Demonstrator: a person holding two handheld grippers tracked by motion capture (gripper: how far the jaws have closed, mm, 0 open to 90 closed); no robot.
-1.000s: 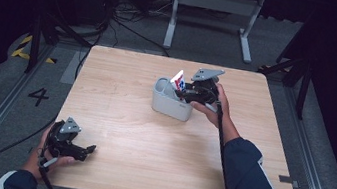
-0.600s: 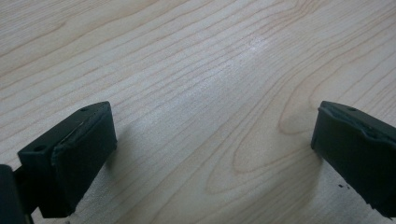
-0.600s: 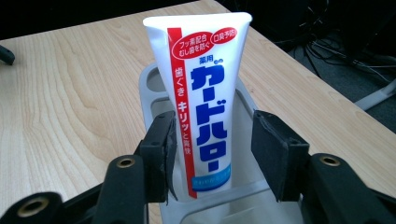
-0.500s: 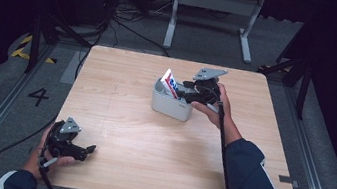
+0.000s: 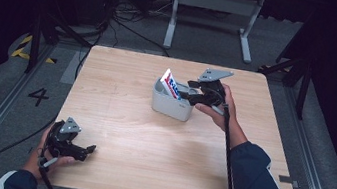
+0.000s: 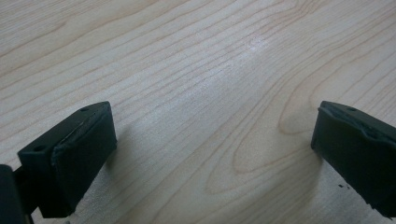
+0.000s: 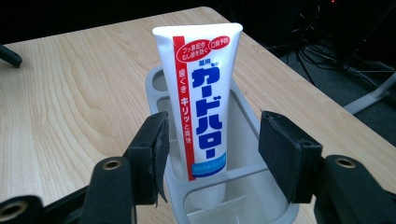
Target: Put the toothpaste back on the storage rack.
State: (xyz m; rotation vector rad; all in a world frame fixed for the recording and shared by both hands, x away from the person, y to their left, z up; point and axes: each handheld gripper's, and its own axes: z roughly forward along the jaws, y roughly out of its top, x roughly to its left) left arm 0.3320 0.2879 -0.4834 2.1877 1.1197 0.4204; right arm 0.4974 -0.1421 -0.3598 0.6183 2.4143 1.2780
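While the person's right hand (image 5: 218, 102) is reaching out over the middle of the wooden counter (image 5: 148, 147), the right gripper (image 5: 188, 92) is hovering at the near rim of a pale grey caddy (image 5: 171, 106). Its fingers (image 7: 149, 156) are standing apart on either side of a toothpaste tube (image 7: 201, 100), with a clear gap on the right side and the left pad just beside the tube's edge; whether that pad is touching I cannot tell. Nothing is being squeezed between them. The tube is standing cap-down in one compartment of the caddy (image 7: 261, 196), leaning a little, its white body carrying a red stripe and blue lettering. From the high view the toothpaste tube (image 5: 170, 83) is sticking up out of the caddy's far end, tilting toward the far left.

Over at the near left corner of the counter, the person's left hand (image 5: 48, 157) is resting the left gripper (image 5: 88, 151) low against the wood. Its fingers (image 6: 77, 154) are spread wide, and only bare wood grain is lying between them; they are holding nothing. A dark sleeve (image 5: 256, 188) is coming in from the bottom right. Beyond the counter, cables (image 5: 116, 21) are lying across the grey floor beside a white metal stand (image 5: 214, 10).
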